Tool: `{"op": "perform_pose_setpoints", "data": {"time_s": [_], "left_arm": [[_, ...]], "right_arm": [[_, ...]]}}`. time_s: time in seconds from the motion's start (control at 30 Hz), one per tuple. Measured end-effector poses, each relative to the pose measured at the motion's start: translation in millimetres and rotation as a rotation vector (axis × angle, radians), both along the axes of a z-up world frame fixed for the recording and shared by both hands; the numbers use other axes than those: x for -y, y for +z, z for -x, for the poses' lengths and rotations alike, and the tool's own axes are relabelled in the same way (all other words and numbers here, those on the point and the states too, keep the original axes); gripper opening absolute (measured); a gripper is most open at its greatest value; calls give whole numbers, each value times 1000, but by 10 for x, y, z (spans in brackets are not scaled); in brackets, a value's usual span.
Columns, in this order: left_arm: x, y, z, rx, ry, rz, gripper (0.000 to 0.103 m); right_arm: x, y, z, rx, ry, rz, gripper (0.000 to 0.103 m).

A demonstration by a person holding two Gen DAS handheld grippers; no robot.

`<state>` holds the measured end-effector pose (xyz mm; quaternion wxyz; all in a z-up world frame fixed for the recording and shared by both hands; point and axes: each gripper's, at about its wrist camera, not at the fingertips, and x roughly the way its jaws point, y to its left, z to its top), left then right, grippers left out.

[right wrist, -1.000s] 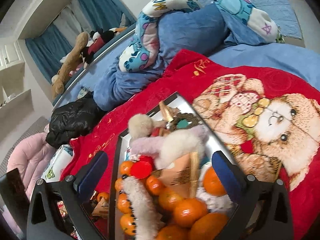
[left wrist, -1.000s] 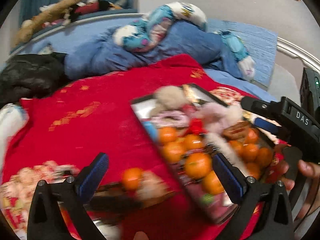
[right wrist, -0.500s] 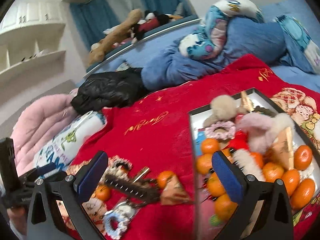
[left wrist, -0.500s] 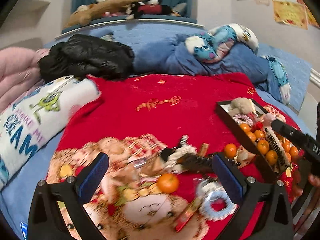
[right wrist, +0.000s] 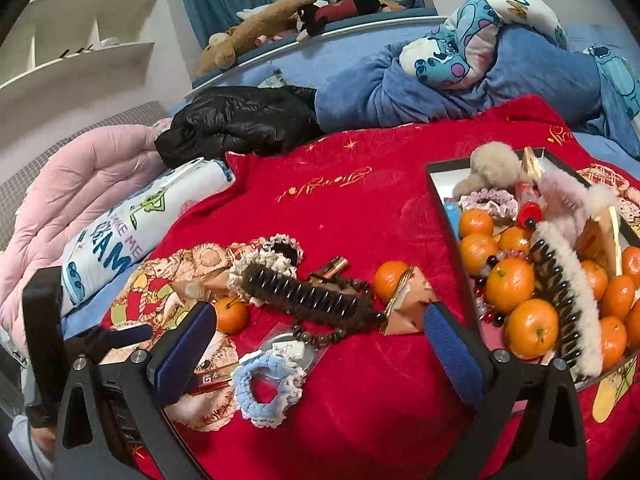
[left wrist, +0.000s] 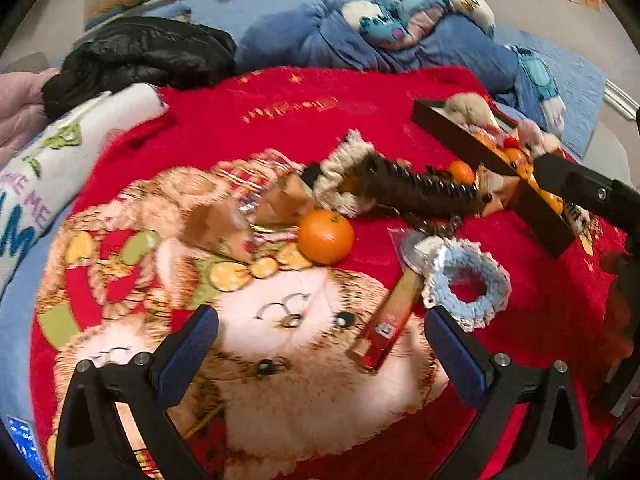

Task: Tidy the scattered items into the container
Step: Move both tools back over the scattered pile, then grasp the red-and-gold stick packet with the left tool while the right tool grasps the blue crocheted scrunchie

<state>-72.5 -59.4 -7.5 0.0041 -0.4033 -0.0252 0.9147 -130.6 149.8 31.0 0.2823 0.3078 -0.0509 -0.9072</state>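
We see the black tray [right wrist: 436, 184] heaped with oranges and fluffy clips at the red blanket's [right wrist: 360, 208] right, while our left gripper [left wrist: 320, 344] and right gripper [right wrist: 320, 338], both spread empty, hover over a stray orange [left wrist: 326, 236], blue scrunchie [left wrist: 468, 284] and dark clip [right wrist: 308, 296].

I am seeing a black puffer jacket [right wrist: 240, 120] lying crumpled at the far edge of the red blanket [right wrist: 352, 200], a pink quilt [right wrist: 80, 176] bunching up on the left, a blue cartoon pillow [right wrist: 472, 44] resting on blue bedding, and plush toys [right wrist: 280, 12] lining the headboard ledge.
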Motion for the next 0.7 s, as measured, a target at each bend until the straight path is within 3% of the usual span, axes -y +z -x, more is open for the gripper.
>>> {"op": "perform_pose_setpoints", "data": {"time_s": [0.1,0.2,0.3,0.4,0.47,0.5,0.53,0.7], "left_arm": [[-75,-55,71,27,-39,-19,103],[-138,-138,162,69,-31,19,103],[-154,-208,233,92,-14,26,95],[-173,-183,234,76,-35,-2,75],[-195,-160,201,59,-46,-5,55],[-196,-145,188,54,-44,-5,38],[-190,-134,173,55,-47,-21,32],[-163,-98,81,40,-61,-46,23]], "right_arm": [[18,-14,7,12,4,8,103],[15,-24,12,26,4,16,103],[3,-12,7,22,0,13,103],[-11,-2,3,21,0,18,103],[-19,-8,6,28,3,25,103],[-21,-12,7,30,3,27,103],[-21,-12,7,31,3,27,103],[-5,-20,5,38,8,28,103]]}}
